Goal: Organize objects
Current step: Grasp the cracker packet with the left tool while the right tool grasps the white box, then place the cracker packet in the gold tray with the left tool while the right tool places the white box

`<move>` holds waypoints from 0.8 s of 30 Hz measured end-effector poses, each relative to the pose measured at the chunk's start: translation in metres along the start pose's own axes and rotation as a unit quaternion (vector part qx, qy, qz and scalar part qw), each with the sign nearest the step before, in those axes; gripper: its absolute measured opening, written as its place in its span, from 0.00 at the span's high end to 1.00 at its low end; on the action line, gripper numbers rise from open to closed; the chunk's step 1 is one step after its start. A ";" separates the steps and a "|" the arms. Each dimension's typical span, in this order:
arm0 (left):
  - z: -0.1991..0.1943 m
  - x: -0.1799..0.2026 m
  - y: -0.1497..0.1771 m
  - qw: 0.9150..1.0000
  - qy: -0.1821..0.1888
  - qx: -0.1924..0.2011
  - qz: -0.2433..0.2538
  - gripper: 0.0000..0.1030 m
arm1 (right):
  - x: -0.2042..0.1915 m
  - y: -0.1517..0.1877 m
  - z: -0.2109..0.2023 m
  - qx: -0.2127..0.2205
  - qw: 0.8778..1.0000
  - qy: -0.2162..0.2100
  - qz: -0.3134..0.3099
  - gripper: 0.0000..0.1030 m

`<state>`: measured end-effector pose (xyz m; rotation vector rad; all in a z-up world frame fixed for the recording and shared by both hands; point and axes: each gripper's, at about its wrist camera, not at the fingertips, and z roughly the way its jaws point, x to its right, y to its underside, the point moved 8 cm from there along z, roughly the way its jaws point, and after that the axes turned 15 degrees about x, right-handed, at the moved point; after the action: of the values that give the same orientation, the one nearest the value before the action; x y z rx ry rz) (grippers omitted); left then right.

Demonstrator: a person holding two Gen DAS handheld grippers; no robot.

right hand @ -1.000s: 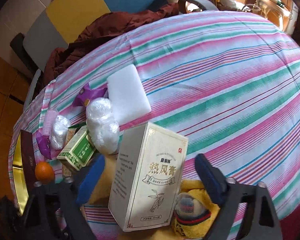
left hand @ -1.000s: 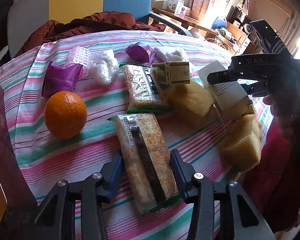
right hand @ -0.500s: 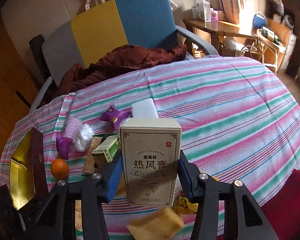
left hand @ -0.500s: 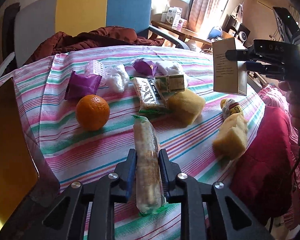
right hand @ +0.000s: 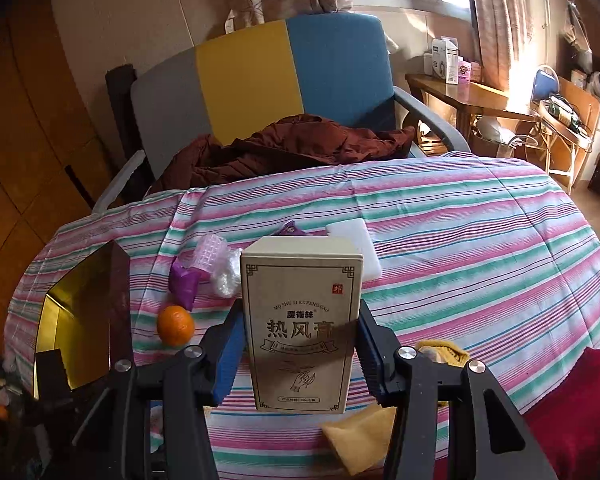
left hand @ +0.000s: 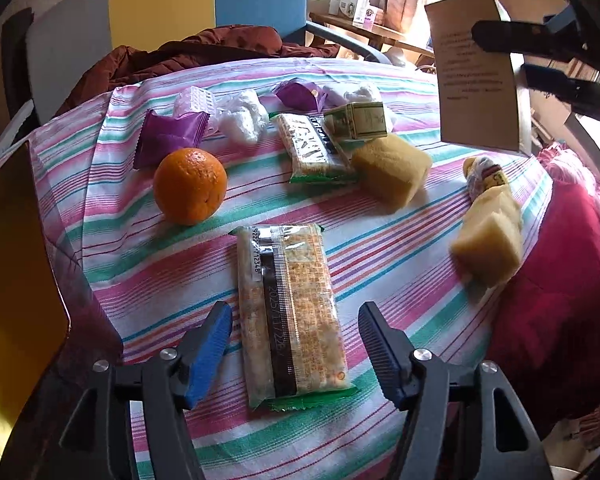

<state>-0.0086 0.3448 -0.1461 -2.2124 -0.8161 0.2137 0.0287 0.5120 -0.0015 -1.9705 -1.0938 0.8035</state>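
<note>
My left fingers (left hand: 296, 354) have just been opening and now stand wide apart, blue ribbed pads clear on either side of the cracker packet (left hand: 290, 312), which lies flat and crinkly on the striped cloth of the worktop (left hand: 380, 248), touched by neither pad. Beyond it to the left sits a round, dimpled orange (left hand: 191, 186); farther off lie a shiny purple wrapper (left hand: 168, 136), a second cracker packet (left hand: 314, 148) and a small green carton (left hand: 358, 120) touching its far right corner. Two spongy yellow blocks (left hand: 392, 164) (left hand: 488, 244) rest to the right.

My right fingers (right hand: 300, 354) are clamped on the two sides of a tall beige cardboard box (right hand: 300, 328), held upright above the worktop's near edge. At the left edge stands a glossy gold-lined container (right hand: 76, 320).
</note>
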 end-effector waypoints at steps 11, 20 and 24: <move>-0.036 -0.013 -0.011 0.998 -0.003 0.060 -0.007 0.53 | -0.029 0.008 -0.007 0.007 0.999 -0.037 -0.005 0.50; -0.142 -0.121 -0.020 0.979 -0.092 0.147 -0.105 0.53 | -0.110 0.004 0.000 0.004 0.992 -0.118 -0.034 0.50; -0.176 -0.190 0.003 0.963 -0.163 0.155 -0.150 0.53 | -0.171 0.010 0.010 -0.008 0.984 -0.171 -0.054 0.50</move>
<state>-0.0885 0.1206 -0.0427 -1.7578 -1.1966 0.5292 -0.0503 0.3607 0.0135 -1.8086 -1.3959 1.1023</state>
